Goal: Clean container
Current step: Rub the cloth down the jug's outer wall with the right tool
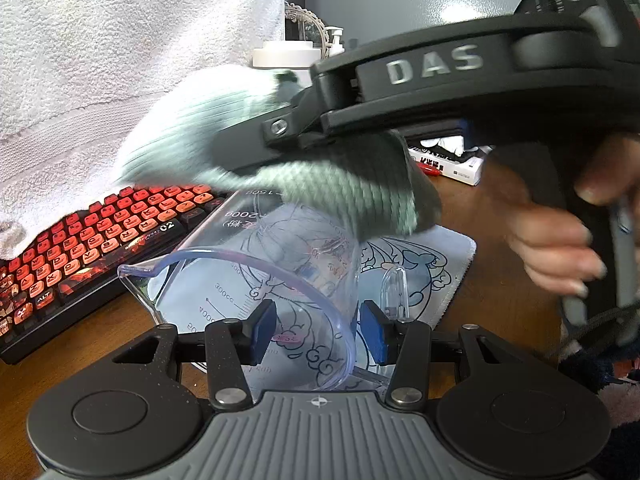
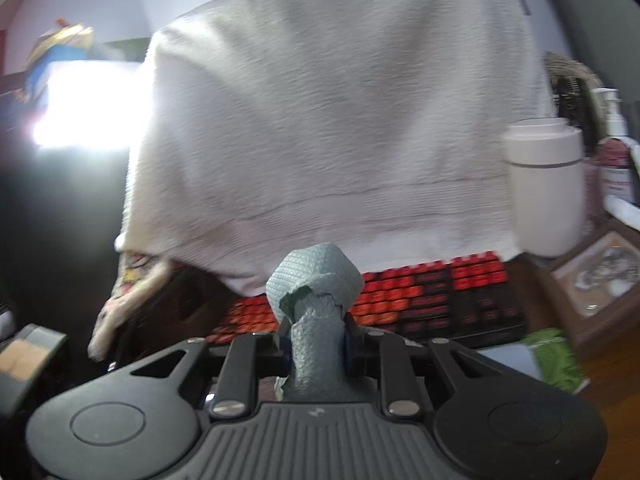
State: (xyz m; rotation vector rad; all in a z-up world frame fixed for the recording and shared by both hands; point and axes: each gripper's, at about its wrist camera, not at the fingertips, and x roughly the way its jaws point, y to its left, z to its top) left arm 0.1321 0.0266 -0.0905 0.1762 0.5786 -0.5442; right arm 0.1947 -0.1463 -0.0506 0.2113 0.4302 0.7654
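Left wrist view: the left tongs (image 1: pixel 318 330) have their blue pads closed on the rim wall of the clear measuring container (image 1: pixel 256 280), one pad inside, one outside.
Container position: held tilted above the tabletop (image 1: pixel 508 280) and a printed mat (image 1: pixel 420 260), its mouth toward the camera and its long axis running away from the left tongs.
Cloth position: the grey-green cloth (image 1: pixel 288 164), blurred, hangs above and just beyond the container's far end, gripped by the right tongs (image 1: pixel 280 128).
Right wrist view: the right tongs (image 2: pixel 316 344) are pinched nearly closed on the bunched cloth (image 2: pixel 316 300); the container is out of frame.
Background: white towel (image 2: pixel 340 120), red-lit keyboard (image 2: pixel 420 296).
Key relation: the cloth must likely come down to the container, below the right tongs.
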